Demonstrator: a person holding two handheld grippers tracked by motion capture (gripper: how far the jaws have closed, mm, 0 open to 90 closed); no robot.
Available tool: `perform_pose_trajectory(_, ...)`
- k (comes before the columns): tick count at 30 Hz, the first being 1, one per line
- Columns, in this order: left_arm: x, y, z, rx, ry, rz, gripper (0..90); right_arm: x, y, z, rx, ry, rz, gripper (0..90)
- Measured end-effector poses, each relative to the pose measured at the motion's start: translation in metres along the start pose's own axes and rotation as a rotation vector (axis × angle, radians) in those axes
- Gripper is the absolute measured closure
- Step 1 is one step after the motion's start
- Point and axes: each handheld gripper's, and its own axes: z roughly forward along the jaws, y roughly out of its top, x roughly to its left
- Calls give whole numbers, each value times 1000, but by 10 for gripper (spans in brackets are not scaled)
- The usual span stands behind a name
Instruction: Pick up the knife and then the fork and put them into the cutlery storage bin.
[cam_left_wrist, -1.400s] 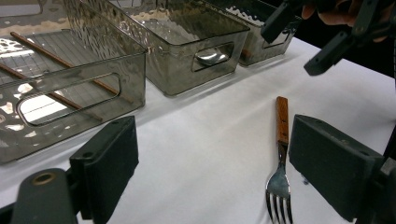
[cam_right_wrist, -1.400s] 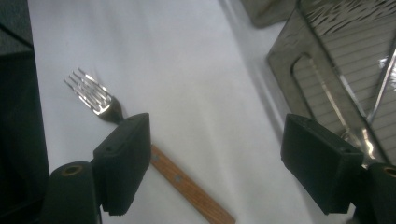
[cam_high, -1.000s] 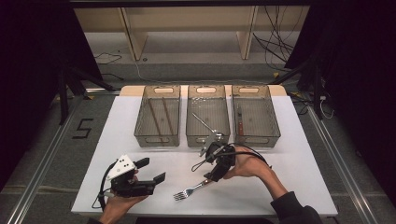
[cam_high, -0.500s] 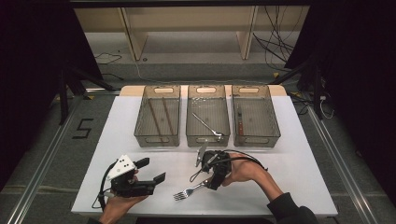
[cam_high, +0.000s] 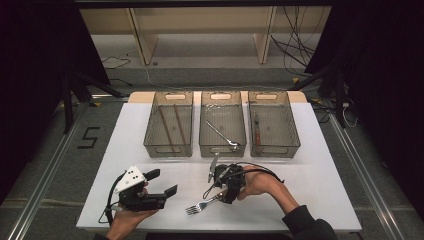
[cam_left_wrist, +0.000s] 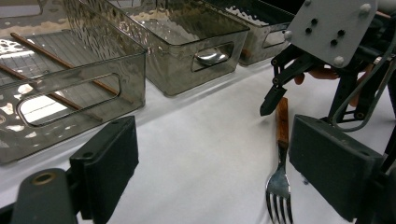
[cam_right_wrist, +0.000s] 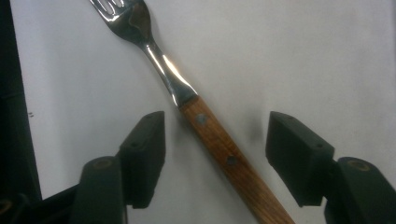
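A fork (cam_high: 202, 204) with a wooden handle lies on the white table (cam_high: 310, 175) near the front edge, tines pointing left. My right gripper (cam_high: 223, 192) hovers over the handle end, tilted down. In the right gripper view it (cam_right_wrist: 222, 151) is open, with one jaw on each side of the wooden handle (cam_right_wrist: 224, 154) and neither touching it. My left gripper (cam_high: 162, 182) rests open to the left of the fork with nothing in it. The left gripper view has its wide-apart jaws (cam_left_wrist: 219, 172) framing the fork (cam_left_wrist: 280, 177) and the right gripper (cam_left_wrist: 299, 74) beyond it.
Three clear bins stand side by side across the middle of the table. The left bin (cam_high: 168, 149) holds brown chopsticks (cam_high: 172, 124). A metal utensil (cam_high: 222, 135) lies in the middle bin (cam_high: 223, 150), and a dark-handled utensil (cam_high: 256, 131) in the right bin (cam_high: 275, 149).
My right gripper has come forward and down from just in front of the middle bin onto the fork's handle. The left gripper and the fork have stayed put.
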Motion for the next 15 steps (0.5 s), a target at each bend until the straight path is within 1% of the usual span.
perform_pose_trajectory(2, 0, 0, 0, 1, 0, 1, 155, 0, 0, 1, 3, 6, -3, 429)
perform_pose_trajectory(4, 0, 0, 0, 0, 0, 0, 155, 0, 1, 2, -4, 6, -5, 451)
perform_pose_trajectory(5, 0, 0, 0, 0, 0, 1, 155, -1, 1, 2, 5, 10, -15, 462)
perform_pose_trajectory(6, 0, 0, 0, 0, 0, 0, 155, 0, 1, 3, 9, 14, -9, 480)
perform_pose_trajectory(7, 0, 0, 0, 0, 0, 0, 155, -1, 1, 3, 5, 8, -14, 494)
perform_pose_trajectory(9, 0, 0, 0, -1, 1, 2, 155, 0, 1, 4, 9, 9, -12, 511)
perform_pose_trajectory(10, 0, 0, 0, 0, 0, 1, 155, 0, 1, 5, 10, 11, -19, 518)
perform_pose_trajectory(12, 0, 0, 0, 0, 0, 0, 155, 0, 2, 6, 24, 18, -16, 536)
perform_pose_trajectory(15, 0, 0, 0, 0, 0, 0, 155, -1, 2, 6, 30, 9, -32, 566)
